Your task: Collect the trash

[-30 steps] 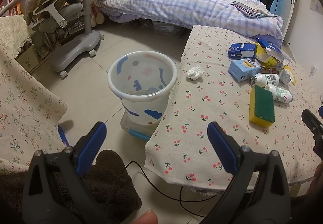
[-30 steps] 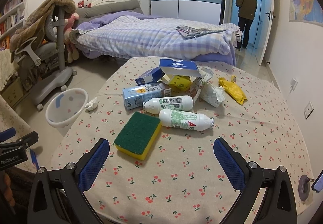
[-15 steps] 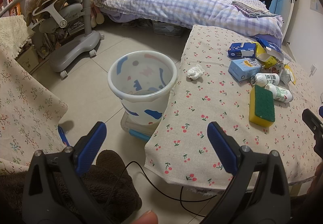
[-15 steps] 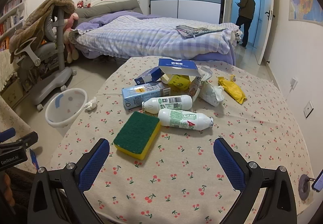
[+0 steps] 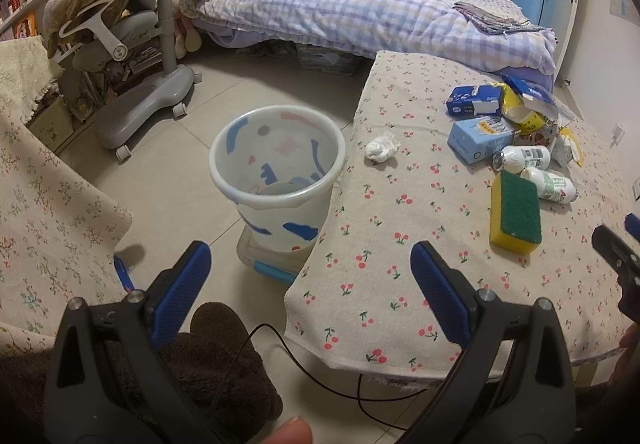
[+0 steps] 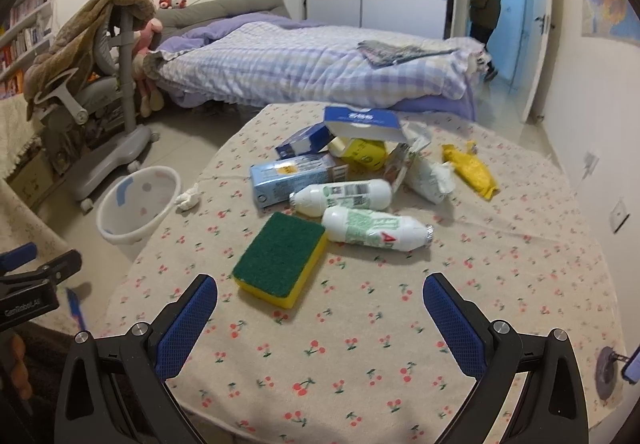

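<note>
A white bin point(image 5: 278, 168) with blue marks stands on the floor at the table's left edge; it also shows in the right wrist view point(image 6: 136, 204). On the cherry-print table point(image 6: 360, 324) lie a green-and-yellow sponge point(image 6: 280, 260), two white bottles point(image 6: 374, 230), blue cartons point(image 6: 292, 178), a yellow wrapper point(image 6: 472, 172) and a crumpled tissue point(image 5: 382, 146). My left gripper point(image 5: 310, 284) is open and empty, low in front of the bin. My right gripper point(image 6: 320, 320) is open and empty above the table, near the sponge.
A bed point(image 6: 312, 64) stands behind the table. A grey chair on wheels point(image 5: 136, 56) draped with a brown blanket stands at the left. A person point(image 6: 484, 12) stands in the doorway at the back right. A black cable point(image 5: 320, 376) hangs below the table's front edge.
Both grippers have stayed almost still. The person in the doorway has shifted a little.
</note>
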